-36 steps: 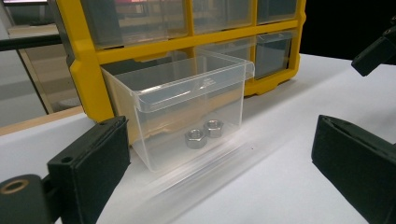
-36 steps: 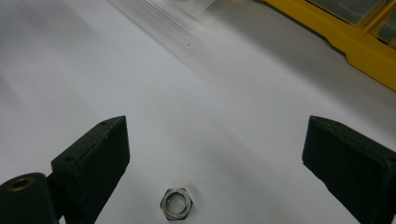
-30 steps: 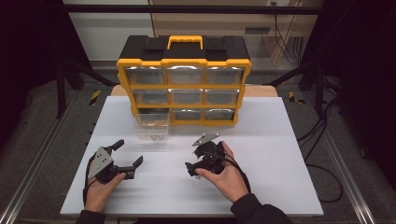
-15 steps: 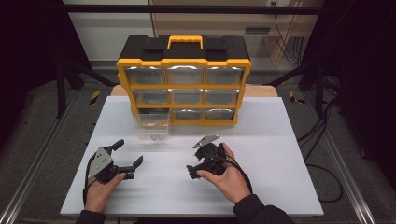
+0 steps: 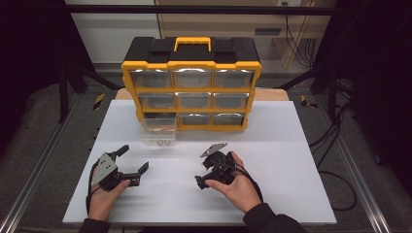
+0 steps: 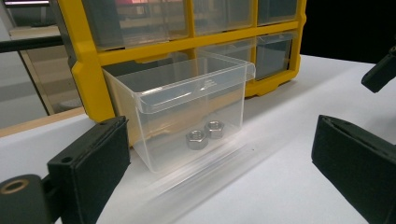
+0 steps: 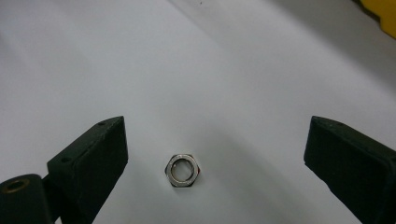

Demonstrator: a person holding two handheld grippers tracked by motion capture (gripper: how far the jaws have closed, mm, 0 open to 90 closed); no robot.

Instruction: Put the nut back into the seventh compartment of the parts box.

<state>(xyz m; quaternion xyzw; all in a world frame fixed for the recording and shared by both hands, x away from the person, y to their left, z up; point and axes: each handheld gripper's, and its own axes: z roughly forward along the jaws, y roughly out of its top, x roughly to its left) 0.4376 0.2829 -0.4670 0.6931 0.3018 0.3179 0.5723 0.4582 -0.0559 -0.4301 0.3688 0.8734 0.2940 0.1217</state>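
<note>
the jaws of the right gripper [image 7: 215, 172] stand spread wide, and a single steel nut [image 7: 182, 170] lies flat on the white surface [image 7: 224, 70] between them, closer to the left jaw than to the right and touching neither. nothing is pinched yet. the step in hand looks like picking up this nut, so the jaws would do well to shift a little until the nut sits midway, drop until their tips nearly meet the surface, then close slowly across two opposite flats; a thin nut lying flat can skate away or flip if one jaw arrives first.

the jaws of the left gripper [image 6: 219, 154] are spread too, holding nothing. just ahead of them stands a clear drawer [image 6: 182, 107] pulled from the yellow cabinet [image 6: 88, 70], with two nuts [image 6: 204, 134] side by side on its floor. the cabinet rises right behind the drawer.

from above, the right gripper [image 5: 210, 167] is tipped down at the surface, well apart from the left gripper [image 5: 127, 160], and the drawer [image 5: 158, 130] lies beyond and between the two. that drawer is probably where the loose nut belongs, so a firm, level grip matters for the carry over its rim.
</note>
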